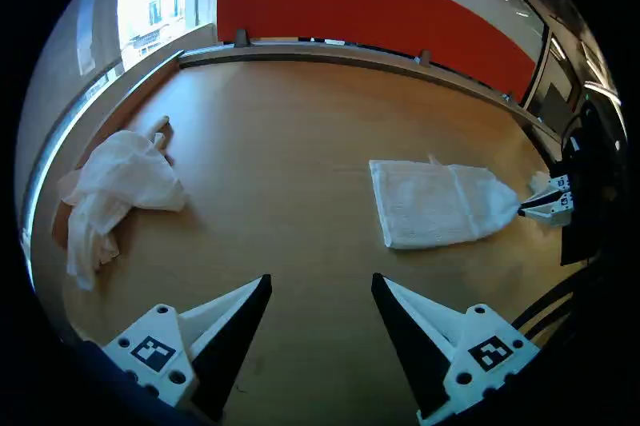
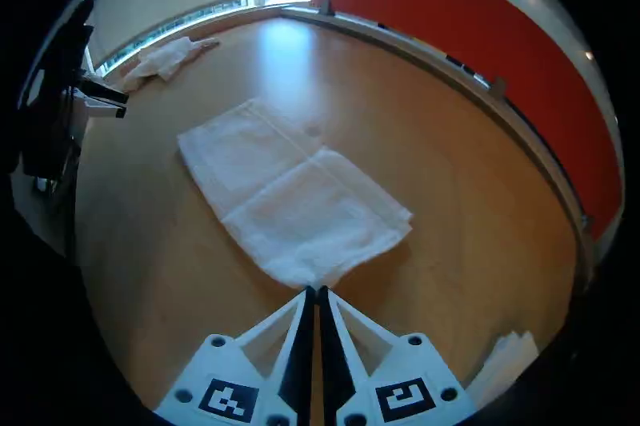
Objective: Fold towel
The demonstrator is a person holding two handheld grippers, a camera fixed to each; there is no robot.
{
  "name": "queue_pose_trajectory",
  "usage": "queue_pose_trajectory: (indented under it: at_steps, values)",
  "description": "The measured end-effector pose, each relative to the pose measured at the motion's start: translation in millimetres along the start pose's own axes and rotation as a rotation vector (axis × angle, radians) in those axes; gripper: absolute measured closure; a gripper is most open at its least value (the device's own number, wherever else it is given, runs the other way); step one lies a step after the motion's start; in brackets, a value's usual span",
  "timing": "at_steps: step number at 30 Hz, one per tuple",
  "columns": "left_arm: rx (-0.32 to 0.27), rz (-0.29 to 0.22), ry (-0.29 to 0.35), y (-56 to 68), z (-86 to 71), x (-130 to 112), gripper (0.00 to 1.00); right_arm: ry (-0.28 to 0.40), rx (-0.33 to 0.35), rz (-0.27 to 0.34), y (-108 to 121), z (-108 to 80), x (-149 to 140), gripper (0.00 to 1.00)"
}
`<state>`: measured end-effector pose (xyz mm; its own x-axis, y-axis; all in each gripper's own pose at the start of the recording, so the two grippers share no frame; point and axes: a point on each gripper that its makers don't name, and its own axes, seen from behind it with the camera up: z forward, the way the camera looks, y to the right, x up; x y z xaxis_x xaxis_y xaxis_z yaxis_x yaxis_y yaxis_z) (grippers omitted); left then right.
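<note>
A white towel (image 1: 432, 202) lies on the wooden table (image 1: 280, 130), folded over itself with one layer on top of the other (image 2: 288, 194). My right gripper (image 2: 314, 292) is shut on the towel's near corner, which is drawn out to a point. The left gripper view shows that same gripper (image 1: 524, 210) at the towel's right end. My left gripper (image 1: 320, 282) hovers open above bare wood, well short of the towel, with nothing between its fingers. It also appears far left in the right gripper view (image 2: 122, 105).
A second white towel (image 1: 120, 186) lies crumpled near the table's window-side edge (image 2: 164, 58). A red panel (image 1: 376, 10) stands along the table's far rim (image 2: 480, 42). Some white folded material (image 2: 504, 362) sits at the lower right.
</note>
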<state>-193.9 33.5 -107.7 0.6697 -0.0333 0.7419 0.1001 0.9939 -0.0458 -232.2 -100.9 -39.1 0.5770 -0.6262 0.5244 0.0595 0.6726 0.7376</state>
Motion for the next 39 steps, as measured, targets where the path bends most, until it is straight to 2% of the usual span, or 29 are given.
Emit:
queue_pose_trajectory:
  at_steps: [11, 23, 32, 39]
  values:
    - [-0.001, -0.017, 0.013, -1.7, -4.6, 0.7, 0.07, 0.067, -0.008, -0.076, 0.6, -4.2, 58.0, 0.96]
    - [-0.001, -0.042, 0.029, -3.6, -8.8, 0.0, 0.07, 0.119, -0.002, -0.156, -5.7, 0.8, 111.2, 0.96]
    - [-0.008, -0.052, 0.037, -2.6, -10.7, 0.1, 0.07, 0.140, 0.004, -0.200, -11.2, 3.0, 138.7, 0.96]
    - [-0.015, -0.055, 0.040, -2.3, -11.2, 1.1, 0.07, 0.136, 0.010, -0.215, -14.4, 5.8, 142.4, 0.96]
